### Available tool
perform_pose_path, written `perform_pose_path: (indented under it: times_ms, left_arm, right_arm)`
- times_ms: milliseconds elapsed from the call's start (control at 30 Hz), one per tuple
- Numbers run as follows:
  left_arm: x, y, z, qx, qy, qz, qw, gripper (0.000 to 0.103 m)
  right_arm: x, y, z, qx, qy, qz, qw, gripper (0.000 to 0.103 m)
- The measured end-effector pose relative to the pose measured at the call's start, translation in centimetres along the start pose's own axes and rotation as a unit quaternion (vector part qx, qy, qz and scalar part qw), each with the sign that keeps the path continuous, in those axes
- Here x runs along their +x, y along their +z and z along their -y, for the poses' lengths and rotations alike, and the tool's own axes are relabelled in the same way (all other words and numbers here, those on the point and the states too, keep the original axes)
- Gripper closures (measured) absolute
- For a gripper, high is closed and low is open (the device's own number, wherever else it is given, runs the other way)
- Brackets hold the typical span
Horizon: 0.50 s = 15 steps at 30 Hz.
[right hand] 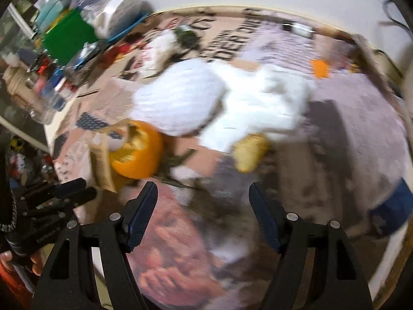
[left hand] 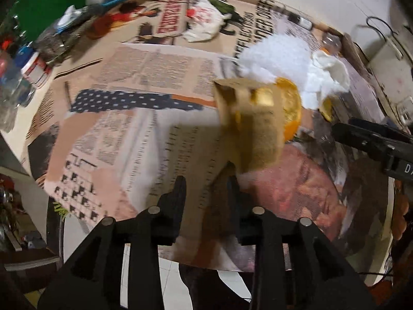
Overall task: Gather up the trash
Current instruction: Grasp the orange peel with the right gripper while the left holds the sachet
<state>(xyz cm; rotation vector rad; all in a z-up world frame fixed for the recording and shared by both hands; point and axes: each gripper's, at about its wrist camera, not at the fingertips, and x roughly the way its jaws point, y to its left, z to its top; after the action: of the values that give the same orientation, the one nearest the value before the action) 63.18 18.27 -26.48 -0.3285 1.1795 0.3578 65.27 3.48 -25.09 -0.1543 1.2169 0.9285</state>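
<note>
Firstly, in the left wrist view, the left gripper (left hand: 206, 180) pointed steeply down at the newspaper (left hand: 129, 82) with its jaws a narrow gap apart and not clamped on anything. The brown cardboard scrap (left hand: 247, 129) lay just ahead of it, a little to the right. Its long axis ran away from the gripper, and its near end sat at the tip of the right-hand finger; contact could not be confirmed through the blur. The orange peel (left hand: 291, 108) lay just beyond the scrap, and the white tissue wad (left hand: 273, 56) lay beyond that. The right gripper (left hand: 335, 131) entered from the right edge, further from the scrap. Secondly, in the right wrist view, the right gripper (right hand: 204, 193) stood spread wide and empty. The yellow scrap (right hand: 250, 152) lay close ahead, in line with its right-hand finger. The orange peel lay ahead and to the left, between the two grippers. The left gripper was therefore judged nearer the cardboard scrap, and the right gripper nearer the yellow scrap.
</note>
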Motion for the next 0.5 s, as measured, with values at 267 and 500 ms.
perform_pose_path:
  times_ms: [267,500]
  left_arm:
    - [-1.9,0.5,-1.0,-0.033,0.005,0.031,0.999,0.054]
    - [-2.9,1.9,0.4,-0.043,-0.018,0.046,0.9978,0.051]
  right_arm:
    - [4.0,2.3,-1.5,0.041,0.031,-0.022,0.998,0.035]
    - [3.8,0.9,-0.6,0.043,0.061,-0.045,0.996,0.091]
